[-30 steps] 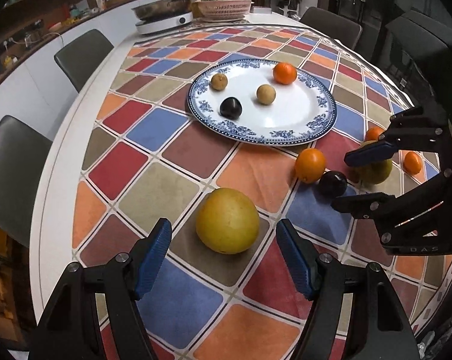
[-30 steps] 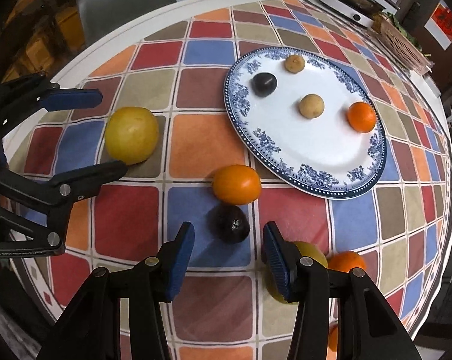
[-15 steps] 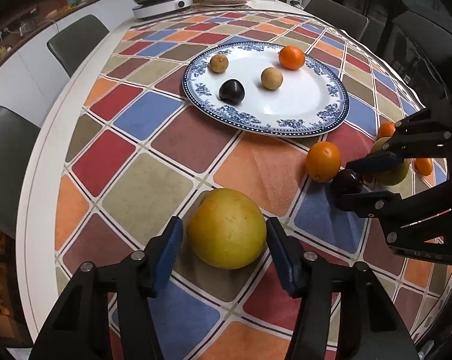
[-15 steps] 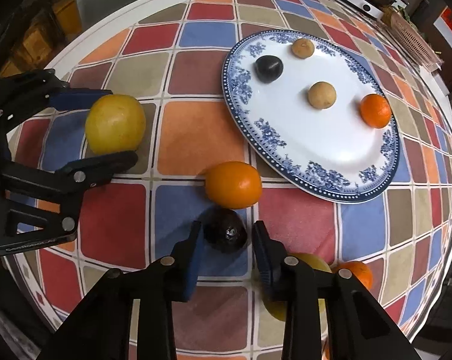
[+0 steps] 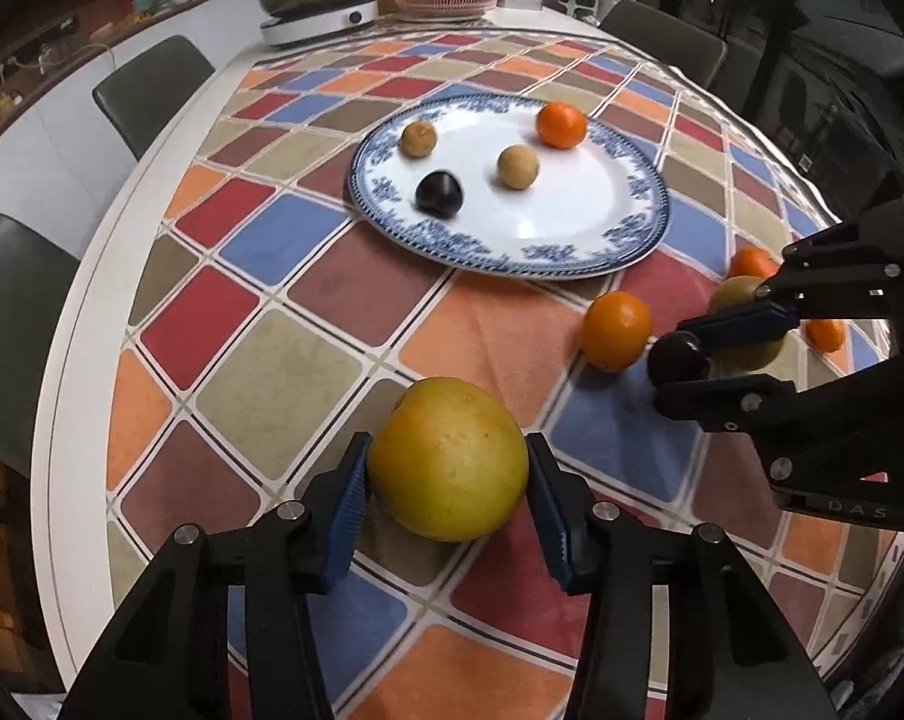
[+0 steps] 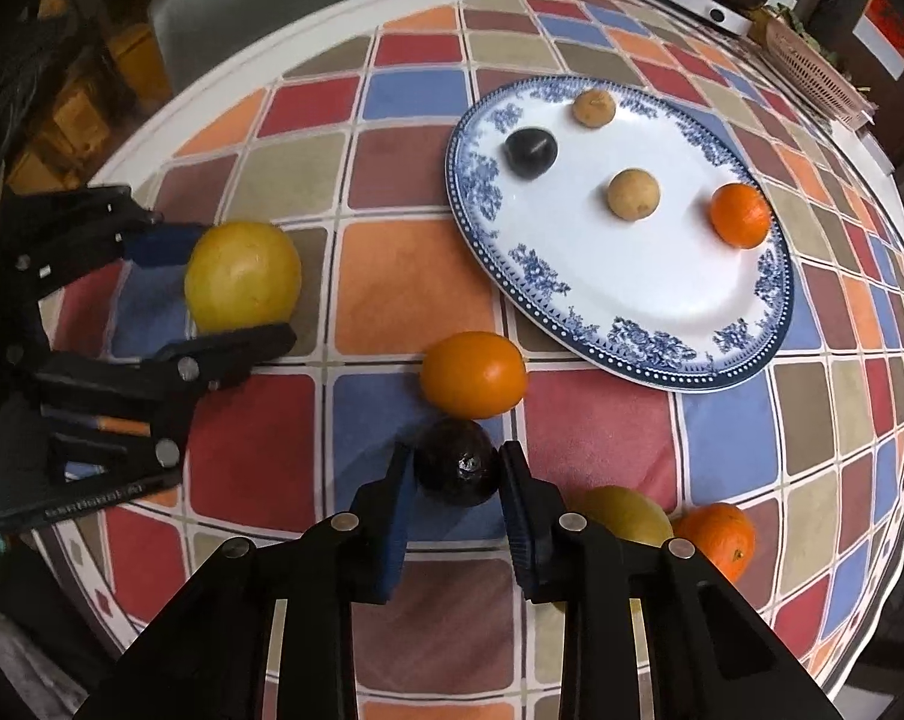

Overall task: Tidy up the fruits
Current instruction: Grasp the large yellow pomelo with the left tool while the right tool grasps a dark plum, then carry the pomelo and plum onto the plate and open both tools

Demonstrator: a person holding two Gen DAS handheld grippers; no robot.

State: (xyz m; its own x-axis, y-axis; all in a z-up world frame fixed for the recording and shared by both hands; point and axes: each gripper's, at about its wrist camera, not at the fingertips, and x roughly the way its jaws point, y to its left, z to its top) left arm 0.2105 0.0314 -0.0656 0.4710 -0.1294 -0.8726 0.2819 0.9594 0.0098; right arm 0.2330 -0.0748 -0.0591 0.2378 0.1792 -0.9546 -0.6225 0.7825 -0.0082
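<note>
Two claws [image 5: 449,480] [image 6: 456,468] around round, axisless fruit.

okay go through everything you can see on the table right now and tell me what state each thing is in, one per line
Left hand-held gripper: shut on the big yellow fruit.
Right hand-held gripper: shut on the dark fruit.
Big yellow fruit: gripped, on the tablecloth.
Dark fruit: gripped, beside the loose orange.
Plate: holds four small fruits.
Yellow-green fruit and small orange: loose, off the plate.
</note>
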